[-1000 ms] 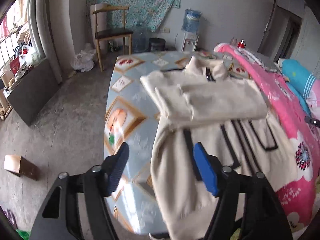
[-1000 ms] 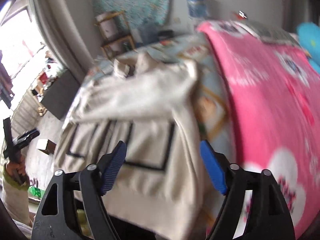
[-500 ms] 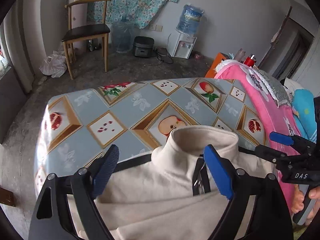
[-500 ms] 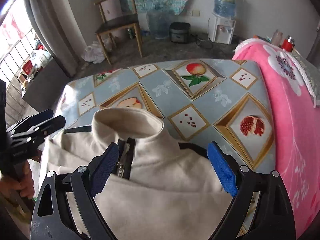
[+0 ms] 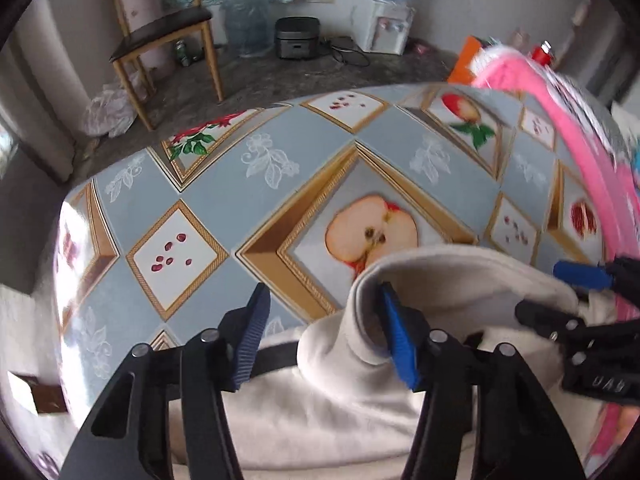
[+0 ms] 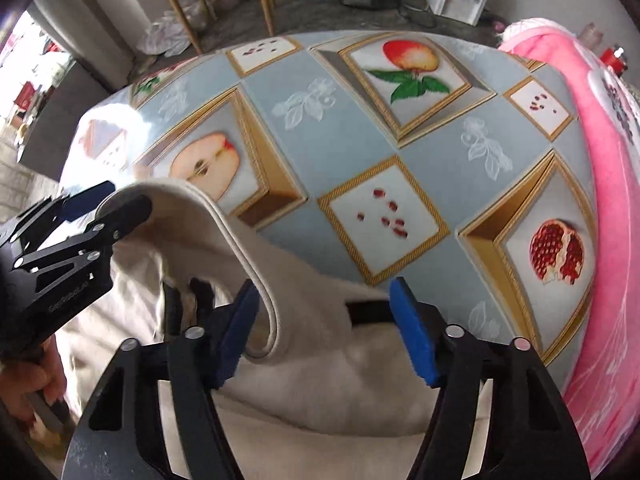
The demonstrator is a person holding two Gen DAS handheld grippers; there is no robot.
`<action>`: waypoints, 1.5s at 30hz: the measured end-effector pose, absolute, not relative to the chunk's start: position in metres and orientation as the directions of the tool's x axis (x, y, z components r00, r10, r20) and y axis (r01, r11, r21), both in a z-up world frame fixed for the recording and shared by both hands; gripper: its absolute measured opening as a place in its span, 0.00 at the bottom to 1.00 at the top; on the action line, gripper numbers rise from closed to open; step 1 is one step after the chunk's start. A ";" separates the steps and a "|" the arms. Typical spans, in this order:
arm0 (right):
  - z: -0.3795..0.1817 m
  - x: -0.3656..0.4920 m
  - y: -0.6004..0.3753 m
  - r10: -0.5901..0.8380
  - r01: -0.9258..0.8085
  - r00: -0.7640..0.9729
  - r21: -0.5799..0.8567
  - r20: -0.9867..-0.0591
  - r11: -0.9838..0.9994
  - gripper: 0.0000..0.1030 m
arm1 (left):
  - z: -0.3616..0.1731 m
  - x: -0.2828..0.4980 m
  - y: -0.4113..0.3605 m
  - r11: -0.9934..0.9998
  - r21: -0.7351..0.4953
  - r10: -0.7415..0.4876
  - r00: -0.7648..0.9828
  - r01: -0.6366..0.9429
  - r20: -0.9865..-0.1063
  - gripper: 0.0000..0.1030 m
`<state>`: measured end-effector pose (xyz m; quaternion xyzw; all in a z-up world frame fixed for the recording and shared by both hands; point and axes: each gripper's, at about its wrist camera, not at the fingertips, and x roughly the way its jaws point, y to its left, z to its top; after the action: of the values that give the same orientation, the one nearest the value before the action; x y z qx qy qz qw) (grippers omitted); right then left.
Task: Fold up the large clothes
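Both tools closing in on the collar of the cream top

Left wrist view: the left tool [image 5: 320,332] is closing, not clenched yet, one finger tucked inside the collar [image 5: 452,276] of the cream top [image 5: 320,420] lying on the fruit-print desk [image 5: 224,184]. It probably wants to pinch both fabric layers.

Right wrist view: the right tool [image 6: 332,328] is closing too, straddling the collar's other edge. Matching the two grips evenly should keep the fold straight; the pink blanket [image 6: 616,208] sits close by.
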<state>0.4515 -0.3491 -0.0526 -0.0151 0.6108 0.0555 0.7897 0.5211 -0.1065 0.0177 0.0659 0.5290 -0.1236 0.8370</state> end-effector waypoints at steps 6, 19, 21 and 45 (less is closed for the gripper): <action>-0.042 0.399 -0.357 0.133 -0.208 0.240 0.083 -0.962 0.975 0.33 | 0.032 0.481 -0.103 0.910 0.001 -0.173 0.382 0.414 -0.908 0.45; -0.056 0.325 -0.333 0.025 -0.367 0.351 -0.112 -0.936 0.924 0.32 | -0.002 0.413 -0.096 0.812 0.110 -0.161 0.402 0.573 -0.902 0.46; -0.040 0.321 -0.332 0.010 -0.371 0.392 -0.148 -0.920 0.917 0.44 | -0.001 0.411 -0.095 0.805 0.123 -0.160 0.412 0.581 -0.897 0.46; -0.059 0.357 -0.285 0.422 -0.410 0.214 0.310 -0.881 0.857 0.19 | 0.044 0.406 -0.049 0.845 -0.121 -0.370 0.406 0.522 -0.836 0.49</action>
<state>0.3567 -0.2854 -0.0591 0.0049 0.5671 0.2669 0.7792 0.4059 -0.0486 0.0438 0.0798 0.4751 -0.2671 0.8346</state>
